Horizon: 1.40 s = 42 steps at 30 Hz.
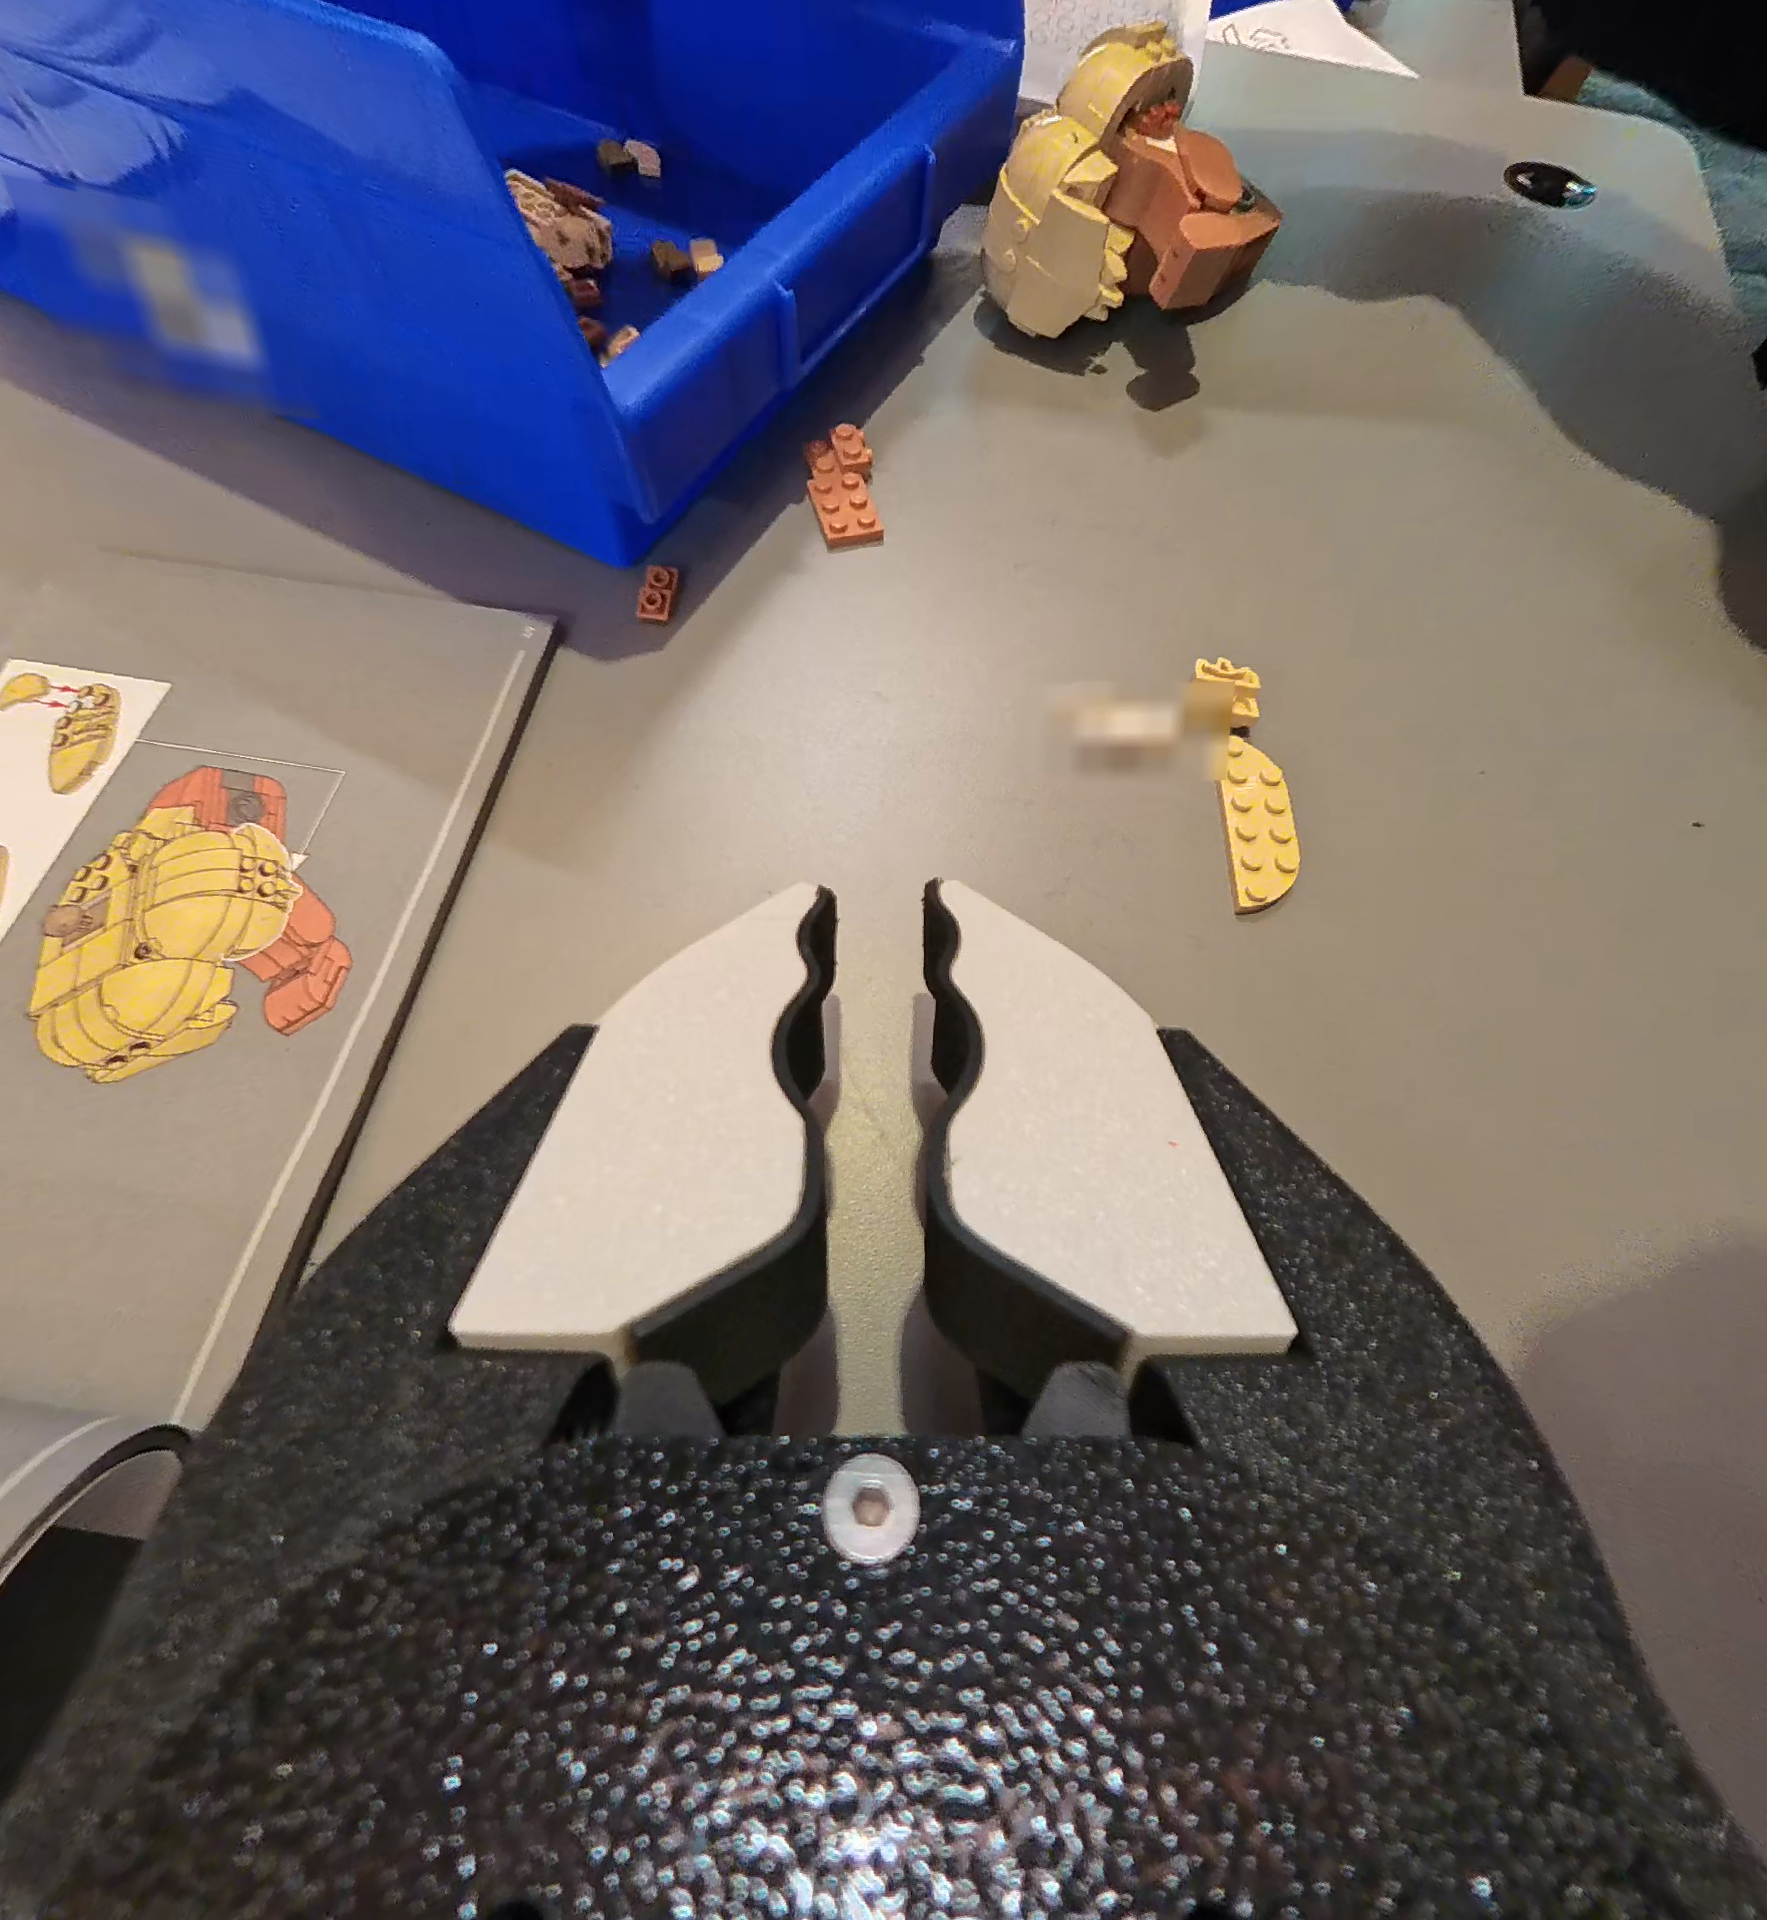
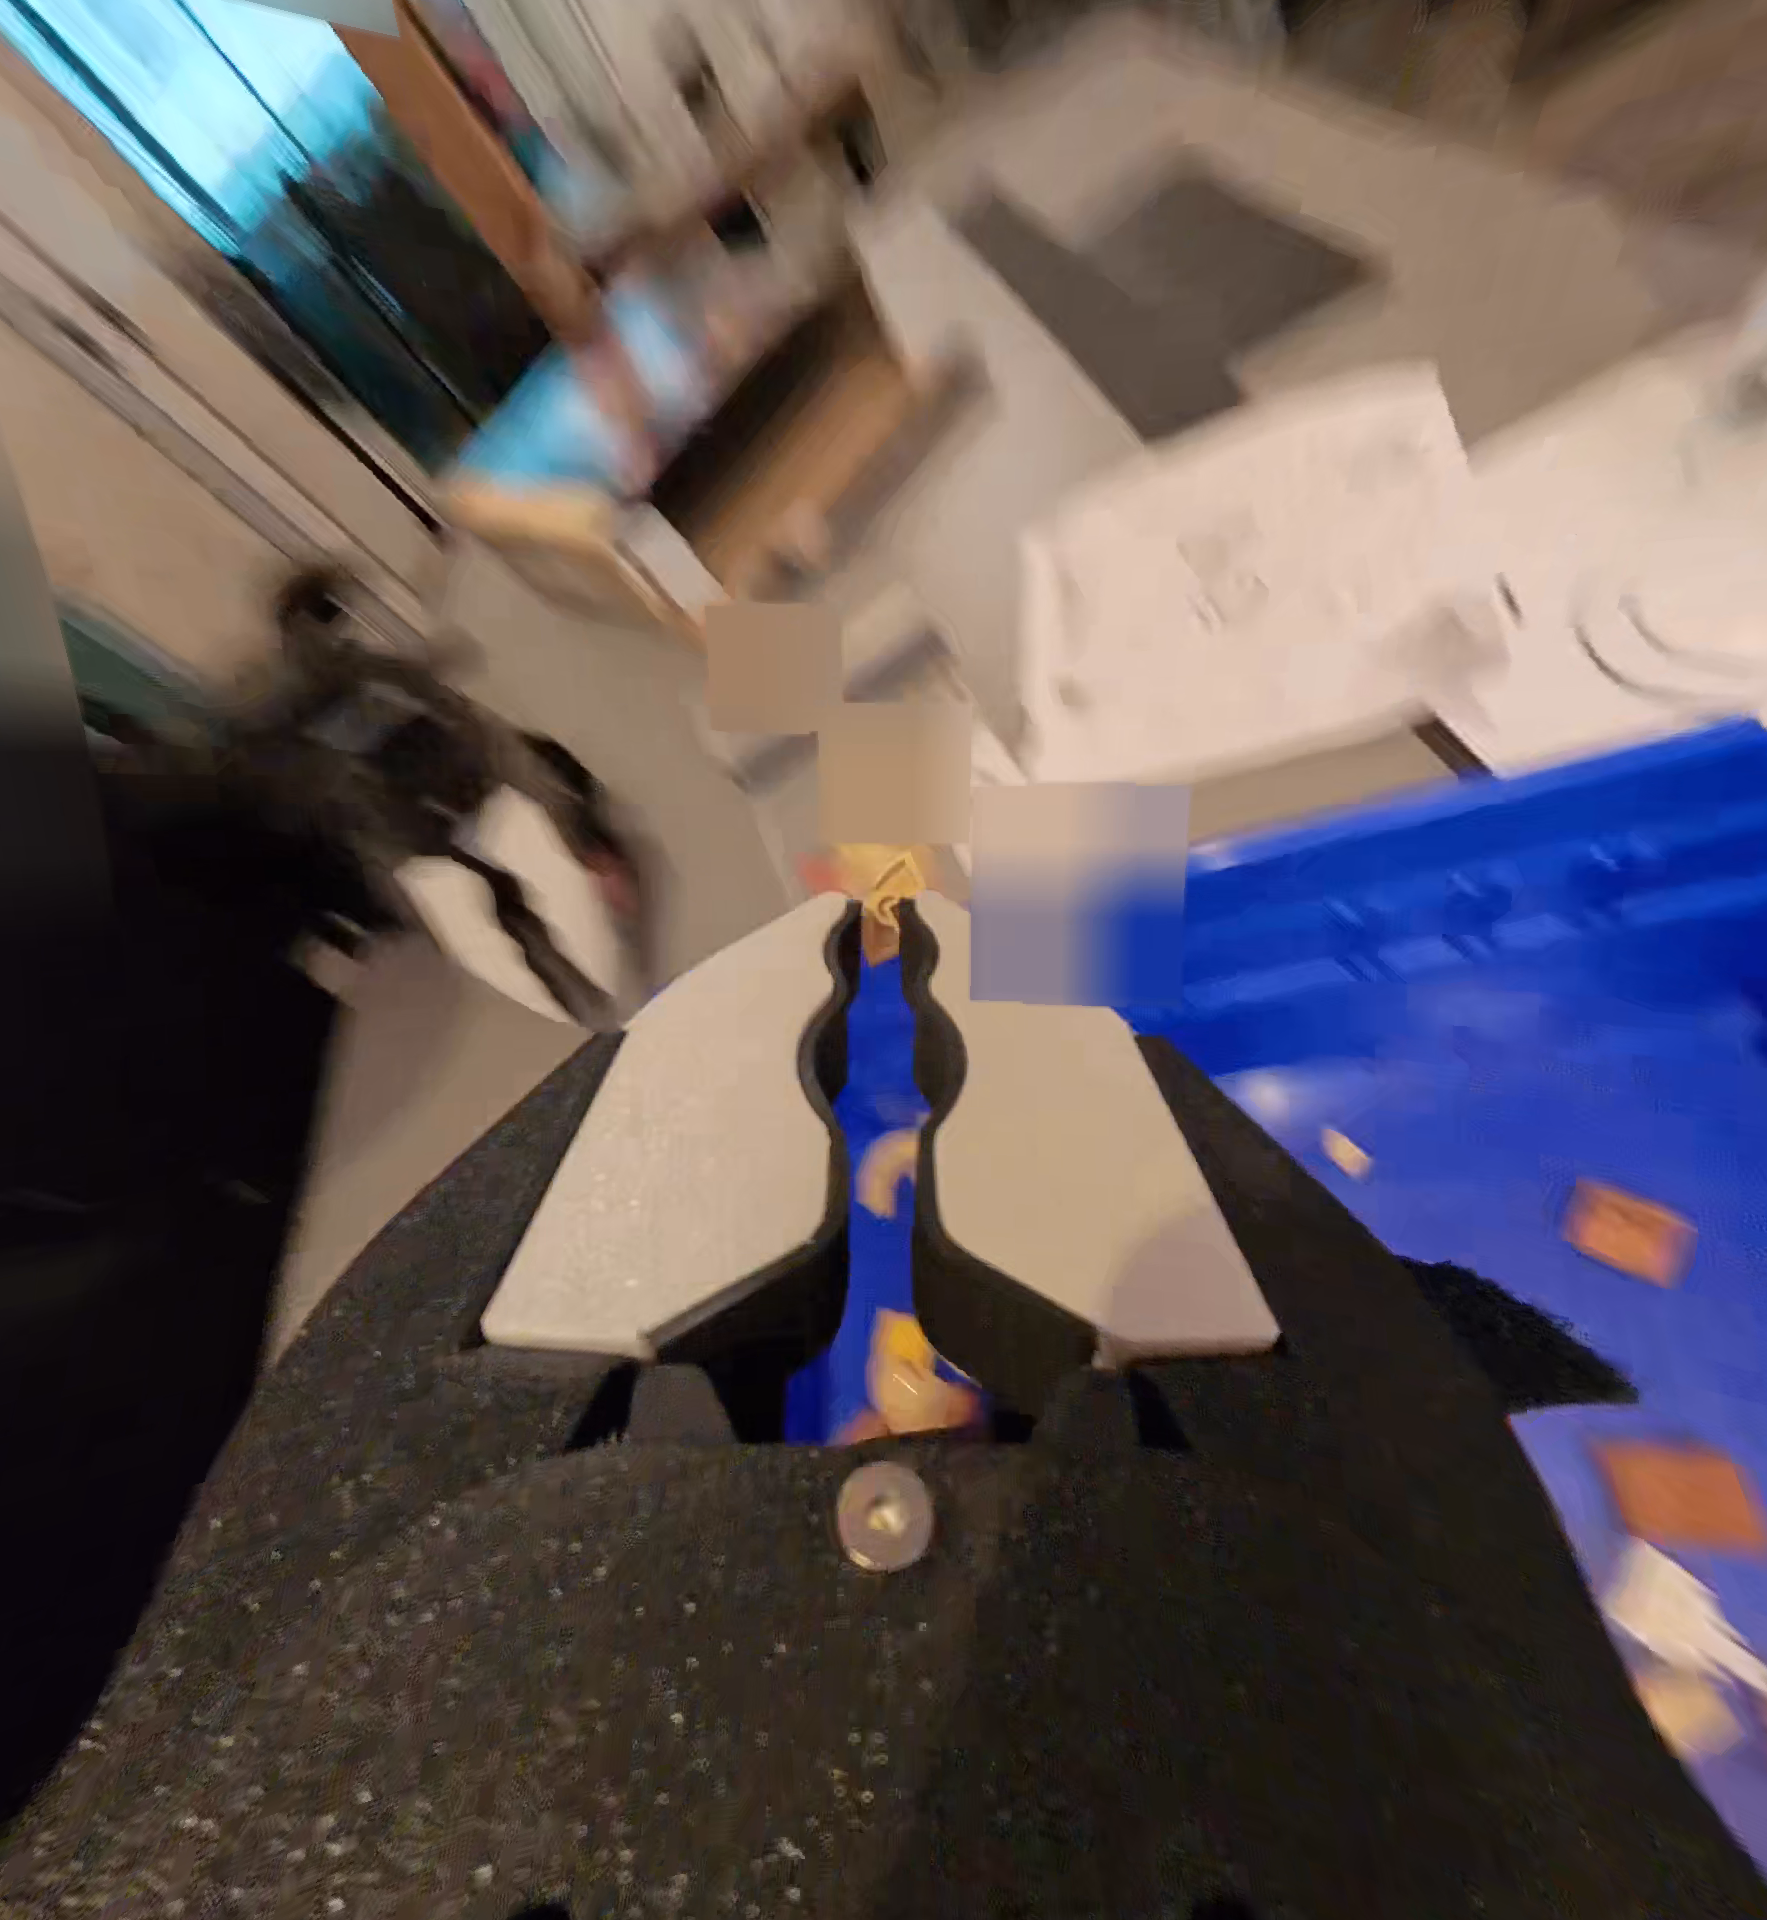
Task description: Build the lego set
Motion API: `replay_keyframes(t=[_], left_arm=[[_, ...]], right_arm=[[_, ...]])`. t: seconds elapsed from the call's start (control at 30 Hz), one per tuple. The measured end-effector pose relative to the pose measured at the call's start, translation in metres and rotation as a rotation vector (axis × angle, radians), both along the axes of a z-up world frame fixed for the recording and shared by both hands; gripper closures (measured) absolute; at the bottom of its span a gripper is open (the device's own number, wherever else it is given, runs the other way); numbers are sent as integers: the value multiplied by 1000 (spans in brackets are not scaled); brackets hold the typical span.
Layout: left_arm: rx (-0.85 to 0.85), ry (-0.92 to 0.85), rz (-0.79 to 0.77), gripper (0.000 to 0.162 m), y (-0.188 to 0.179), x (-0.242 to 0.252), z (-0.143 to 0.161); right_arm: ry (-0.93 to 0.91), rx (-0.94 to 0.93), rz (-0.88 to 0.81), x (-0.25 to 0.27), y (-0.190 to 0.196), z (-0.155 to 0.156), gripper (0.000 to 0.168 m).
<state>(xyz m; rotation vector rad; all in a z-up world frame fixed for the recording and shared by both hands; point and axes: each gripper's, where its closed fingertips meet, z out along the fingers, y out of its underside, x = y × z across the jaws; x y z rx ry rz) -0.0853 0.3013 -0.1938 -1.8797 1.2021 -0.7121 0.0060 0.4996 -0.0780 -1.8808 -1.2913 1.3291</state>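
Note:
In the left wrist view my left gripper (image 1: 879,899) hangs over the grey table (image 1: 1378,520), its jaws a narrow gap apart with nothing between them. A half-built tan and brown model (image 1: 1107,197) stands at the far right. A tan rounded plate (image 1: 1258,826) and a small tan piece (image 1: 1227,686) lie to the right of the fingers. Brown plates (image 1: 843,488) and a small brown piece (image 1: 658,595) lie near the bin. In the blurred right wrist view my right gripper (image 2: 884,914) is shut on a small tan piece (image 2: 884,904) above a blue bin (image 2: 1481,935).
A blue bin (image 1: 650,436) with several loose brown and tan pieces stands at the upper left. An open instruction booklet (image 1: 183,935) lies at the left. Paper sheets (image 1: 1284,42) lie at the far edge. The right wrist view shows blurred room furniture behind.

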Motion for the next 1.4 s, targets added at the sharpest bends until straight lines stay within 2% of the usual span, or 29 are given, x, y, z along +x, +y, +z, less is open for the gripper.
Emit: replay_keyframes(t=[0.07,0.13,0.23,0.33,0.6,1.0,1.1,1.4], left_arm=[[3,3,2,146,0,0,0],[6,7,3,146,0,0,-1],[12,13,5,146,0,0,-1],[11,14,0,147,-1,2,-1],[16,26,-9,147,-4,5,-3],[1,2,-7,147,-3,4,0],[-4,-7,-6,147,-3,4,1],[-23,-39,-8,146,-2,3,4]], right_arm=[[272,-16,7,9,-26,45,161],[480,-6,-11,23,-50,76,162],[674,-10,-38,42,-81,98,162],[754,-32,-76,51,-96,102,162],[791,-105,-175,49,-101,86,162],[594,-233,-320,14,-95,30,162],[521,-197,-372,12,-91,17,162],[466,-220,-393,9,-91,-1,162]])
